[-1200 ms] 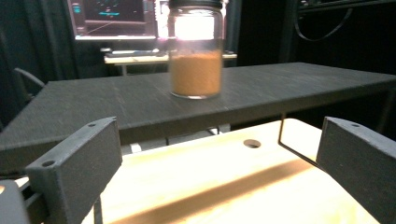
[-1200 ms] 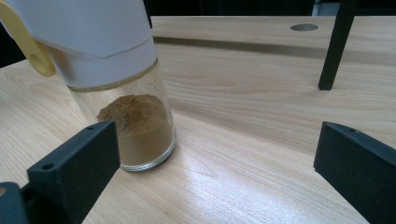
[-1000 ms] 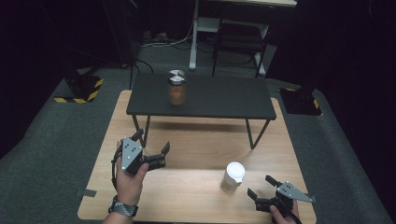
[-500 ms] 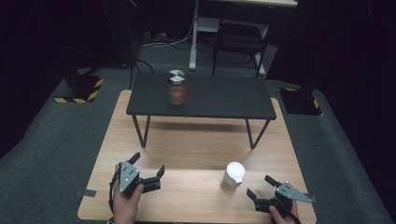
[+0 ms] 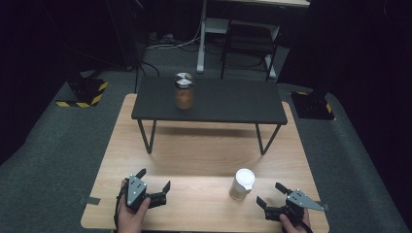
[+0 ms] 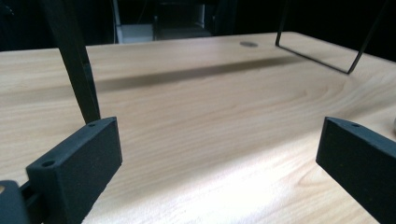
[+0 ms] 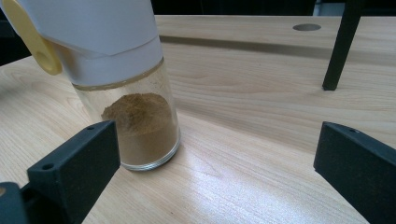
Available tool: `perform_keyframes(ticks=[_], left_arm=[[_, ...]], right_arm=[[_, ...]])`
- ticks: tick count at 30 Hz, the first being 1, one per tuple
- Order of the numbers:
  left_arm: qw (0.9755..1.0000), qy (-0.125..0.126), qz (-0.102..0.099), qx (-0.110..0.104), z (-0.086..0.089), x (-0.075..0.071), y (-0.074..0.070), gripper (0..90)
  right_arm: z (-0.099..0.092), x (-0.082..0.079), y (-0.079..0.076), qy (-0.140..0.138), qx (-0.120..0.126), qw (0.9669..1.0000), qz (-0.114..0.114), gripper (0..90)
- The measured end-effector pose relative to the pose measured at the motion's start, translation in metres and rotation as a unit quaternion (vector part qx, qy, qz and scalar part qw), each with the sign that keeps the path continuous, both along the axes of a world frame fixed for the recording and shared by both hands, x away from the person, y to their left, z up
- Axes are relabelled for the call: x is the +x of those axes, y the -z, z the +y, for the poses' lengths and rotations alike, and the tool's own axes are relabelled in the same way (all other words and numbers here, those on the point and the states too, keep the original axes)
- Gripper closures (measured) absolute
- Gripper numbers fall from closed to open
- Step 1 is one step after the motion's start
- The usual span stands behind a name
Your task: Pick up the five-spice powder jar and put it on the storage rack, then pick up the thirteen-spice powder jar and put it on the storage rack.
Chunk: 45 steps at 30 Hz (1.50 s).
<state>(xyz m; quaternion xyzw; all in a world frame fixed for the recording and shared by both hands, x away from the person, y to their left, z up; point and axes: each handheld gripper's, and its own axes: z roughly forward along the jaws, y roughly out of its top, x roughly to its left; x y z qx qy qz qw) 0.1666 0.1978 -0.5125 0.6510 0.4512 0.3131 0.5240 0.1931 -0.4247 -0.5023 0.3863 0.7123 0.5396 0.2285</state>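
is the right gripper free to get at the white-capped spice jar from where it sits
Probably yes. The right gripper sits open on the wooden table, with the spice jar just ahead toward its left jaw and only bare wood between them. It needs a slight turn to centre the jar.

Wooden table: light, on grey carpet, dark surroundings.
Black stand: small, thin-legged, on the far half of the wooden table.
Brown jar: upright on the black stand, toward its left end, silver lid on top.
White-lidded jar: upright on the near part of the wooden table, right of centre.
Left gripper: near left, held in a hand, jaws apart, holding nothing.
Right gripper: near right corner, jaws spread, just right of the white-lidded jar, apart from it.
Far background: desk legs, a chair, yellow-black striped blocks on the floor.
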Motion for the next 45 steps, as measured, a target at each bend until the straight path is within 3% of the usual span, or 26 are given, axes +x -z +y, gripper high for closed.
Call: perform_keyframes(ticks=[9, 15, 23, 28, 35, 45], left_arm=[[0.9998, -0.007, 0.017, 0.008, 0.0031, -0.001, 0.0025, 0.5], [0.999, -0.015, 0.042, 0.005, 0.0063, 0.0025, 0.0023, 0.5], [0.9984, -0.013, 0.048, 0.026, 0.0018, 0.0043, -0.0019, 0.6], [0.9982, -0.013, 0.054, 0.023, 0.0026, 0.0065, -0.0032, 0.6], [0.9983, -0.014, 0.056, 0.002, 0.0086, 0.0067, -0.0008, 0.6], [0.9984, -0.003, 0.053, 0.019, 0.0054, 0.0069, -0.0021, 0.6]], right_arm=[[0.0016, -0.0002, -0.0006, 0.0, -0.002, 1.0, 0.001, 0.0], [0.0025, -0.0006, -0.0008, 0.0, -0.004, 1.0, 0.001, 0.0], [0.0054, -0.0006, -0.0019, 0.0, -0.008, 1.0, 0.002, 0.0], [0.007, -0.0016, -0.0021, 0.006, -0.008, 0.9999, 0.003, 0.0], [0.0084, -0.0022, -0.0023, 0.004, -0.012, 0.9999, 0.002, 0.0], [0.0072, -0.0014, -0.0021, 0.002, -0.008, 1.0, 0.004, 0.0]])
